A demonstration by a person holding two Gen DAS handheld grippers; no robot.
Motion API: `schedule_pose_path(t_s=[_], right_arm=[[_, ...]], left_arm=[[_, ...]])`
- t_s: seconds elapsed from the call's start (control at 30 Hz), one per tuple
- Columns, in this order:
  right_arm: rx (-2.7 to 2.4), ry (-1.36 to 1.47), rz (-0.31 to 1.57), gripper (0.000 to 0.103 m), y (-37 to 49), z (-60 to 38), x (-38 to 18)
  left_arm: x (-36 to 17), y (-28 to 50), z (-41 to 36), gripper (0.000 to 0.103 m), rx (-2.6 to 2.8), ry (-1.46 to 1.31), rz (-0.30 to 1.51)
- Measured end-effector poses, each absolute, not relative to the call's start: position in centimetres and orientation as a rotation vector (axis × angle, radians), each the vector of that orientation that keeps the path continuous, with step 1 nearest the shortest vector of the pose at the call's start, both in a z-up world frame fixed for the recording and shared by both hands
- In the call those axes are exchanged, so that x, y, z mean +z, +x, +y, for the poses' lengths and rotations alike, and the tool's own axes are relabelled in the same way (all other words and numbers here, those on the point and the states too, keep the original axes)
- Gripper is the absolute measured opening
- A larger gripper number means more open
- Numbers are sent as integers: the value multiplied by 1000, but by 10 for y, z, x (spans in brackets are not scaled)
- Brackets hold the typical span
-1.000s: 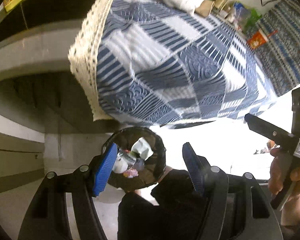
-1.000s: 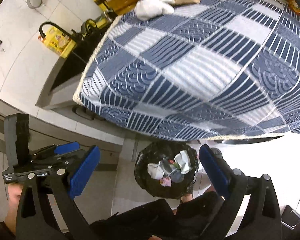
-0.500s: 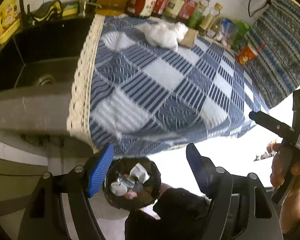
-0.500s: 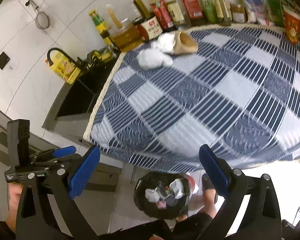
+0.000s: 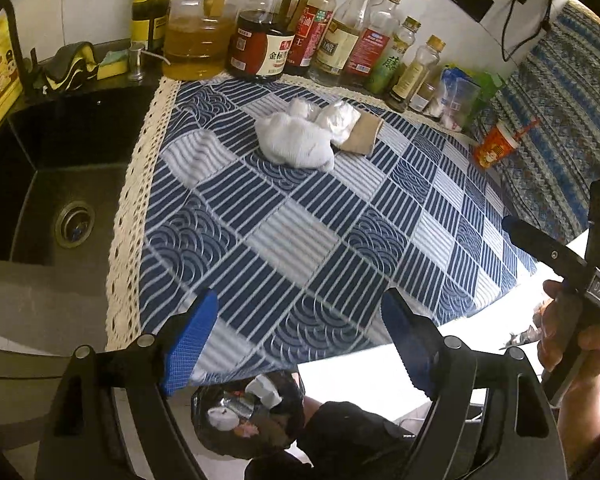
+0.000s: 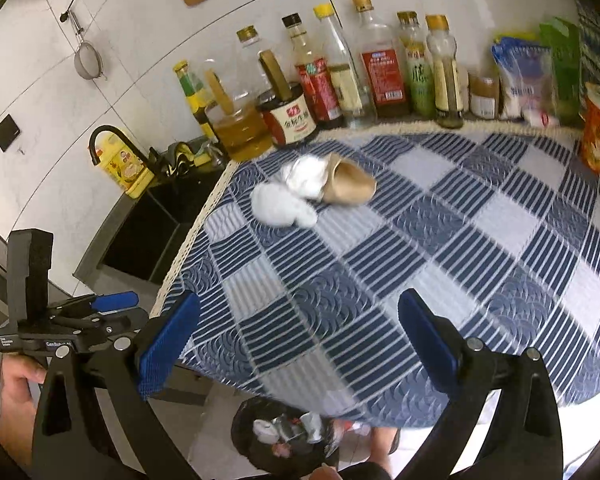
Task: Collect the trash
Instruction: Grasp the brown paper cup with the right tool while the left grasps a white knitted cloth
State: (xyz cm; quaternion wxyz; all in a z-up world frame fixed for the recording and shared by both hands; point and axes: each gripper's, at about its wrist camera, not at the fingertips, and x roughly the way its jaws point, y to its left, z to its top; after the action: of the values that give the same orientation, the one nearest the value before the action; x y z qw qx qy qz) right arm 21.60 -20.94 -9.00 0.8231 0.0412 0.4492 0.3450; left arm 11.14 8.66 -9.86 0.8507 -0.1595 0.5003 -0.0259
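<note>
Crumpled white tissues (image 5: pixel 296 140) (image 6: pixel 282 204) and a brown paper cup on its side (image 5: pixel 365 133) (image 6: pixel 350 185) lie at the far side of the blue checked tablecloth (image 5: pixel 300 236) (image 6: pixel 420 248). A black-lined trash bin (image 5: pixel 248 416) (image 6: pixel 284 440) with scraps inside stands on the floor below the table's near edge. My left gripper (image 5: pixel 300 344) is open and empty above the near edge. My right gripper (image 6: pixel 300 344) is open and empty, also near that edge. The left gripper also shows in the right wrist view (image 6: pixel 112 302).
A row of sauce and oil bottles (image 5: pixel 320 36) (image 6: pixel 340 80) lines the wall behind the trash. A black sink (image 5: pixel 52 184) (image 6: pixel 156 232) lies left of the cloth. An orange noodle cup (image 5: pixel 496 146) (image 6: pixel 598 136) and snack bags (image 6: pixel 528 76) stand at the far right.
Both grippers have risen and tilted up from over the bin, so the tabletop, tissues and bottles have come into full view. Both stay open and empty.
</note>
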Motion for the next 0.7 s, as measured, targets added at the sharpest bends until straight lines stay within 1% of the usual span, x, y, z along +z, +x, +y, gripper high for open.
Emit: schedule_pose_path(t_s=[0.03,0.13,0.23,0.27,0.5,0.7], right_arm=[[735,67,953,98,226,-209,-90],[756,70,959,98,245,-208,-91],[793,58,957,98,264,-202,-94],[805,52,957,98,270,-200,-95],[861,1,963,98,313,-184,-112],[915,-61,1002,98,346,-168,-133]], left_arm=[[-98,118,85,82,-47,-338,1056],[-96,133,85,90,-18,-346,1056],[-94,149,84,90,5,-331,1064],[-94,156,82,96,15,-320,1066],[-96,190,75,96,64,-285,1098],[-108,220,75,96,107,-295,1107]])
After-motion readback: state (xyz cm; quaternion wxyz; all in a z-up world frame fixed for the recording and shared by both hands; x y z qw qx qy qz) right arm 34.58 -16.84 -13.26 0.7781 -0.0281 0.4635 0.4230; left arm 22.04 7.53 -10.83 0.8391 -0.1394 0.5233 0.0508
